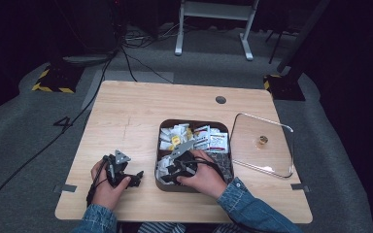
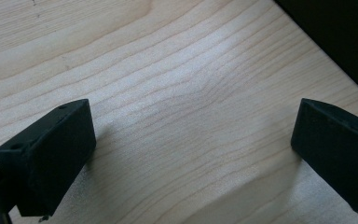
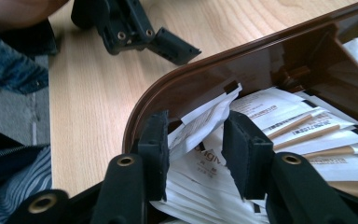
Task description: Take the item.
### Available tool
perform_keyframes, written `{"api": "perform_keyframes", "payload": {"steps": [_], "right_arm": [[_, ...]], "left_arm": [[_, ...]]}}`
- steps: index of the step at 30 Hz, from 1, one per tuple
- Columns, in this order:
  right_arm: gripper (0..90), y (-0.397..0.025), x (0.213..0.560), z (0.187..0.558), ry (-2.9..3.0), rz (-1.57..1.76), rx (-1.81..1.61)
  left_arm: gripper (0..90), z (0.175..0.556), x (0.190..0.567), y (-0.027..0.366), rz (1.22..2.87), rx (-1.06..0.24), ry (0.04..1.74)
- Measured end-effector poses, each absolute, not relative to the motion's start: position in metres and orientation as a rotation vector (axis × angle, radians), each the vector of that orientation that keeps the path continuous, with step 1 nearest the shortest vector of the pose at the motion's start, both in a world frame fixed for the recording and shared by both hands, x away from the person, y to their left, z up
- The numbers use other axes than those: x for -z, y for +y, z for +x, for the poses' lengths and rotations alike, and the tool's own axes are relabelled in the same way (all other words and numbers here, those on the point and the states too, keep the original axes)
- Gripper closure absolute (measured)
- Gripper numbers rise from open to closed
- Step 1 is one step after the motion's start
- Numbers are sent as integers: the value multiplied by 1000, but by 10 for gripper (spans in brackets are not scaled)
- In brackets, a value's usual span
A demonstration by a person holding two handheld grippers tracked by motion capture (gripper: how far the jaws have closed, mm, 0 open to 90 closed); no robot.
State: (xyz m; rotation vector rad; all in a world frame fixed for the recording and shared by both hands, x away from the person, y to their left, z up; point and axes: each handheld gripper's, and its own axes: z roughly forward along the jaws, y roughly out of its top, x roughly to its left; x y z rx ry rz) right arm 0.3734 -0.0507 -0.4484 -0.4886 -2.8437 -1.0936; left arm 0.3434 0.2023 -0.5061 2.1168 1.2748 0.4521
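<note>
The right tongs (image 3: 193,149) reach into the brown box (image 3: 223,70), jaws narrowly parted around a white sachet (image 3: 200,122) standing up from the stack of sachets beneath them. The left tongs (image 2: 191,154), jaws wide and holding nothing, rest on the wooden surface (image 2: 168,70) beside the box.

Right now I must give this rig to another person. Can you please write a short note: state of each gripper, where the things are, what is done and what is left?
Left gripper: open, holding nothing, low over the bare table left of the brown box.
Right gripper: inside the box's near left corner, jaws around the edge of a white packet; a gap remains, so not clamped yet.
Things: box full of packets, centre of table. Clear lid lies on the table right of it.
Done: lid is off.
Left: probably close on the packet and lift it out.
</note>
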Motion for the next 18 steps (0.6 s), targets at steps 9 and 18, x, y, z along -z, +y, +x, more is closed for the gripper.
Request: {"api": "perform_keyframes", "payload": {"steps": [9, 18], "right_arm": [[881, -50, 448, 371, -2855, -501, 1093], [891, -56, 442, 371, -2846, -533, 1131]], "left_arm": [[1, 343, 506, 202, 2118, -453, 1275], [1, 343, 506, 202, 2117, -452, 1275]]}}
